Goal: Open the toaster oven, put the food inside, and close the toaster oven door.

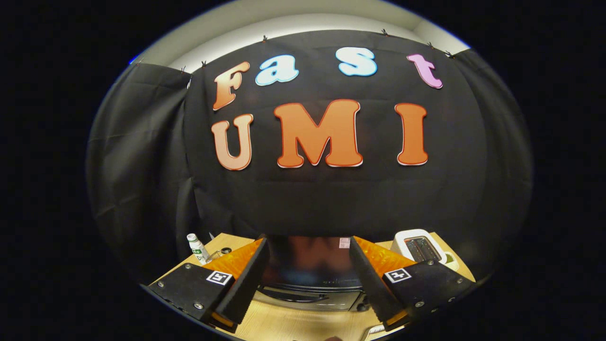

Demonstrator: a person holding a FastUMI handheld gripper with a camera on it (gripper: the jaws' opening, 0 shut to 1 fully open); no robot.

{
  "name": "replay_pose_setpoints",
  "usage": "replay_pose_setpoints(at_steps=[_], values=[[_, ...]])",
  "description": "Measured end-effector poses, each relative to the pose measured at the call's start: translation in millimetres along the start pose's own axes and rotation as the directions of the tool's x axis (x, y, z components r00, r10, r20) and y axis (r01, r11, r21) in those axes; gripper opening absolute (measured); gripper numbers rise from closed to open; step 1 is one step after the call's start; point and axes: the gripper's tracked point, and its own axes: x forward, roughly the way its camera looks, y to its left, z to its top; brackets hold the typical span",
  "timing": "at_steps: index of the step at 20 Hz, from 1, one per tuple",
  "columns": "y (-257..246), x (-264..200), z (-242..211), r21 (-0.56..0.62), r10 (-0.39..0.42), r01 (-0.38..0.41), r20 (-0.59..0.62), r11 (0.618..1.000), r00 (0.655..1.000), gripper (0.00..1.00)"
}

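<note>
Gripper held high over the wooden table, fingers spread wide, gripping nothing. Toaster oven sits between & just below them: dark glossy top, door w/ handle facing us, looks closed. White slot toaster beyond the right finger. Small white bottle w/ green label beyond the left finger; text too small to read. Square black-&-white markers on both fingers.

Toaster oven btwn claw fingers; bottle left, toaster right.
</note>
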Motion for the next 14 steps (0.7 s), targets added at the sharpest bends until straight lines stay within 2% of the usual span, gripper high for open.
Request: replay_pose_setpoints(at_steps=[5,14], values=[[12.1,21.1,-48.8,-0.032,0.006,-0.010,-0.108,0.999,0.994,1.00],[22.5,47.4,-105.1,-0.045,-0.023,0.014,-0.211,0.999,0.977,1.00]])
